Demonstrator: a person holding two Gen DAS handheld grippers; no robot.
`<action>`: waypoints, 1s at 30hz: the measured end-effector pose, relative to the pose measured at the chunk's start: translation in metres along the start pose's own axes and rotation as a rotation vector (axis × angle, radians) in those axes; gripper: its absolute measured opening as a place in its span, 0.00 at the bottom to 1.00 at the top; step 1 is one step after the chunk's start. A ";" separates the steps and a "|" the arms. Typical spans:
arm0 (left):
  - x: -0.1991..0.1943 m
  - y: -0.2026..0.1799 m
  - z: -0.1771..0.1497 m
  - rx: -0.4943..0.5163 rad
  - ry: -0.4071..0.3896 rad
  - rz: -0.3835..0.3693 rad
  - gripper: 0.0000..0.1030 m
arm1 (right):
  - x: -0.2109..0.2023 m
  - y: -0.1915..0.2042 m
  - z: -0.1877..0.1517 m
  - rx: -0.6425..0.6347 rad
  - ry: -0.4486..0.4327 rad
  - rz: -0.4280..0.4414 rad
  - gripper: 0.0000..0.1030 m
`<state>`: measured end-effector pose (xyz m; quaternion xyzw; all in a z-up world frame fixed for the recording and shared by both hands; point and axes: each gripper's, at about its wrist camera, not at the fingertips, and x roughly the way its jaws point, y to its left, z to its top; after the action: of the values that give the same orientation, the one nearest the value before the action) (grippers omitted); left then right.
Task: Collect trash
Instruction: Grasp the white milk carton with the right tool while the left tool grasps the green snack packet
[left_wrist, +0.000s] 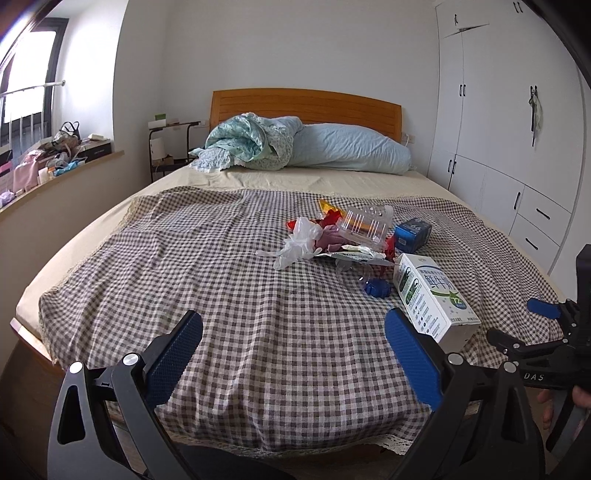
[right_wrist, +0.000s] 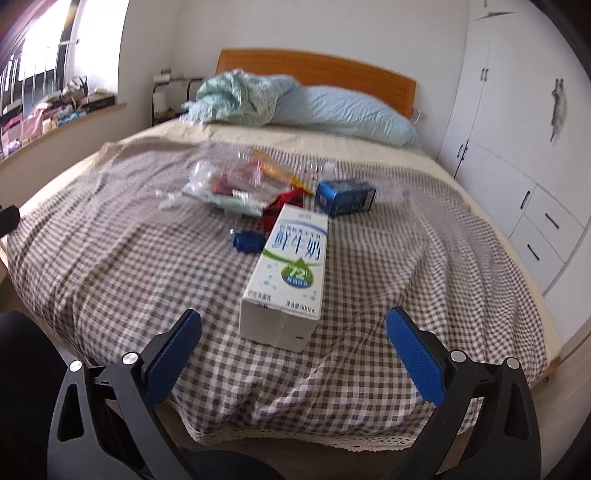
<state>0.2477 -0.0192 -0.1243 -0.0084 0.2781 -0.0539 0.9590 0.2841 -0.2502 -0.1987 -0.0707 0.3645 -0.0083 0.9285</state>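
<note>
A pile of trash lies on the checked cloth (left_wrist: 221, 295) on the bed. A white milk carton (left_wrist: 432, 295) lies on its side nearest me; it also shows in the right wrist view (right_wrist: 286, 273). Behind it are a small blue box (left_wrist: 412, 233) (right_wrist: 345, 197), a blue cap-like piece (left_wrist: 376, 288) (right_wrist: 247, 242), a clear plastic tray (left_wrist: 365, 223), a white plastic bag (left_wrist: 299, 243) and red wrappers (left_wrist: 328, 221). My left gripper (left_wrist: 293, 328) is open and empty over the cloth's near part. My right gripper (right_wrist: 293, 328) is open and empty, just short of the carton's near end.
Bedding (left_wrist: 255, 142) and a blue pillow (left_wrist: 354, 149) lie at the wooden headboard (left_wrist: 306, 105). White wardrobes (left_wrist: 509, 129) line the right wall. A cluttered sill (left_wrist: 55, 158) runs on the left. The right gripper's frame (left_wrist: 546, 332) shows at the left view's right edge.
</note>
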 end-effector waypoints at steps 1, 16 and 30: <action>0.010 -0.002 0.002 0.001 0.011 -0.010 0.93 | 0.011 -0.004 0.002 0.018 0.024 0.023 0.94; 0.150 -0.021 0.043 -0.030 0.195 -0.166 0.93 | 0.092 -0.013 0.009 0.115 0.055 0.083 0.74; 0.270 -0.009 0.059 -0.429 0.367 -0.385 0.45 | 0.060 -0.043 0.012 0.169 -0.036 0.051 0.72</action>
<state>0.5052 -0.0583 -0.2177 -0.2524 0.4444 -0.1749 0.8416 0.3374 -0.2954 -0.2245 0.0172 0.3472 -0.0143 0.9375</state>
